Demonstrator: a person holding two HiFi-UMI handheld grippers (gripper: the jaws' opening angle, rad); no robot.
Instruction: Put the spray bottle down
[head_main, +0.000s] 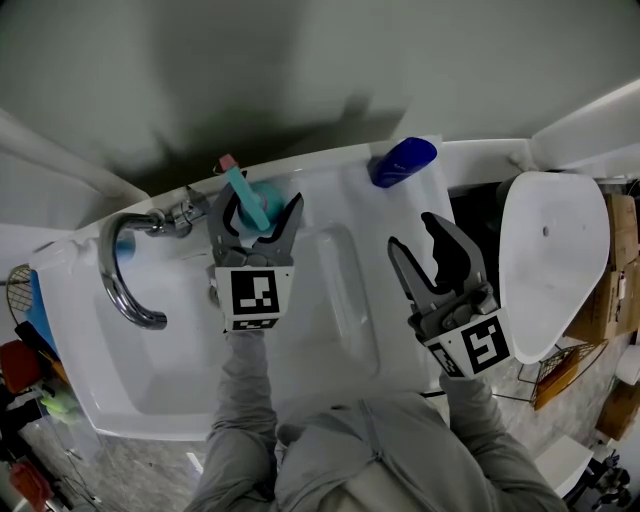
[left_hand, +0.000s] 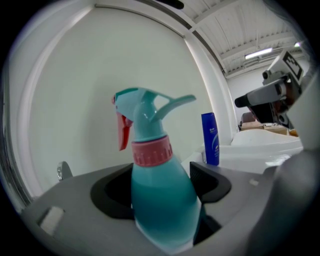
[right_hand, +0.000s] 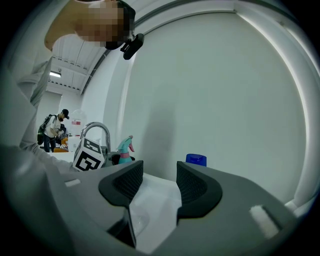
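Observation:
A teal spray bottle (head_main: 247, 196) with a pink collar and red nozzle stands upright at the back of the white sink counter (head_main: 330, 190), beside the tap. My left gripper (head_main: 261, 208) is shut on the spray bottle's body (left_hand: 156, 192), one jaw on each side. Its underside is hidden, so I cannot tell whether it rests on the counter. My right gripper (head_main: 418, 243) hangs open and empty over the sink's right side, apart from the bottle. In the right gripper view that gripper (right_hand: 159, 181) holds nothing and the spray bottle (right_hand: 125, 148) shows far left.
A chrome tap (head_main: 124, 272) curves over the basin (head_main: 150, 370) at the left. A dark blue bottle (head_main: 402, 160) stands on the counter's back right corner. A white oval lid (head_main: 552, 262) lies to the right. The grey wall (head_main: 300, 70) is close behind.

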